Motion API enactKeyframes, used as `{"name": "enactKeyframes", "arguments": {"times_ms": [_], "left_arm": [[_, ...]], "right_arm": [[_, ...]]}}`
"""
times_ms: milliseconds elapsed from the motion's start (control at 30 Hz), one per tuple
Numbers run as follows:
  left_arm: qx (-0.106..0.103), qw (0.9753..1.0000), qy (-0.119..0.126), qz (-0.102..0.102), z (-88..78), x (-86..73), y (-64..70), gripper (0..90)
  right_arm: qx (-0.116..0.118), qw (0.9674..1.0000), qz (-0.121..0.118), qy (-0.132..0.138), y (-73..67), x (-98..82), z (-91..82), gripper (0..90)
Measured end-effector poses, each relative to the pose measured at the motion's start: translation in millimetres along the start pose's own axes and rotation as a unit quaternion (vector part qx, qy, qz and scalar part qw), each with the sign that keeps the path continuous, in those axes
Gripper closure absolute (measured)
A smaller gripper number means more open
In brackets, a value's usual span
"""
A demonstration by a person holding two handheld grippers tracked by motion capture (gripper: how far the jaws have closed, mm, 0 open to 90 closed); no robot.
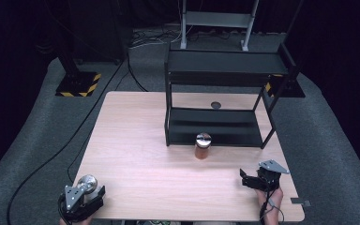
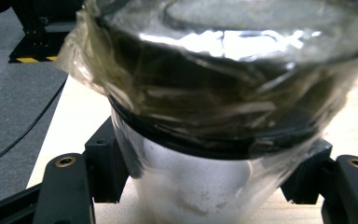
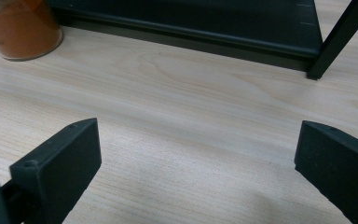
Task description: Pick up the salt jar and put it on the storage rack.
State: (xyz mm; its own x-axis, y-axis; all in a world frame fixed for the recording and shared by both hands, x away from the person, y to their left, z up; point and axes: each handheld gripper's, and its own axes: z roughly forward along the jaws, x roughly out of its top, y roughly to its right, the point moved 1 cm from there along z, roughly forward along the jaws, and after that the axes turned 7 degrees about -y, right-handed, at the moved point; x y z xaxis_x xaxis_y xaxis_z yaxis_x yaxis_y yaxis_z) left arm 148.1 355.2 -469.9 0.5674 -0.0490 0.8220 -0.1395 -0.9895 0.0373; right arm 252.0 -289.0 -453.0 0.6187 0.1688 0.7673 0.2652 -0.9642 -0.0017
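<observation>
My left tongs (image 1: 95, 194) have a jar (image 2: 223, 116) between them at the near left corner of the desk (image 1: 140, 154); in the left gripper view the black jaws press on both flanks of its pale body, just under a dark collar, so I count this a shut grip on the jar; its shiny lid (image 1: 87, 182) and a skin of clear wrap crowd the top of that view. The wrap is what I mind here; film like that may slide under the pads, so I judge it best to hold the squeeze firm and raise the jar straight, without tilting, until its base is off the wood. I cannot see the base from here, so whether it has left the desk I cannot tell.

My right tongs (image 1: 255, 180) rest near the right front edge of the desk, jaws wide apart with nothing but bare wood between them. A second jar (image 1: 202, 146), orange-brown with a metal lid, stands just in front of the black shelf rack (image 1: 225, 70); if the jar I hold is bound for the rack, I would carry it clear of that one, and keep it low and upright on the way.
</observation>
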Motion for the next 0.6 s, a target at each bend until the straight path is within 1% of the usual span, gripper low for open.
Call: {"name": "enactKeyframes", "arguments": {"times_ms": [167, 300, 367, 433, 500, 600], "left_arm": [[-0.002, 1.0000, -0.005, 0.002, -0.6, 2.2, -0.9, 30.8], [-0.010, 0.9998, -0.010, 0.014, -1.4, 5.1, -1.7, 30.9], [-0.013, 0.9998, -0.010, 0.014, -1.1, 6.1, -0.7, 30.9], [-0.015, 0.9997, -0.012, 0.016, -1.0, 8.6, 0.7, 30.9], [-0.015, 0.9995, -0.014, 0.023, -1.9, 12.9, 1.7, 30.9], [-0.021, 0.9993, -0.014, 0.026, -4.1, 20.1, 1.9, 30.9]], "right_arm": [[0.000, 1.0000, 0.000, 0.000, 0.3, 0.2, 0.1, 0.0], [0.002, 1.0000, -0.001, -0.002, 0.5, 0.7, 0.2, 0.0], [0.002, 1.0000, -0.003, -0.001, 0.4, 0.4, 0.3, 0.0], [0.003, 1.0000, -0.005, -0.002, 0.4, 0.7, 0.5, 0.0], [0.002, 1.0000, -0.005, -0.001, 0.2, 0.6, 0.4, 0.0], [0.003, 1.0000, -0.004, -0.001, 0.9, 0.5, 0.3, 0.0]]}}
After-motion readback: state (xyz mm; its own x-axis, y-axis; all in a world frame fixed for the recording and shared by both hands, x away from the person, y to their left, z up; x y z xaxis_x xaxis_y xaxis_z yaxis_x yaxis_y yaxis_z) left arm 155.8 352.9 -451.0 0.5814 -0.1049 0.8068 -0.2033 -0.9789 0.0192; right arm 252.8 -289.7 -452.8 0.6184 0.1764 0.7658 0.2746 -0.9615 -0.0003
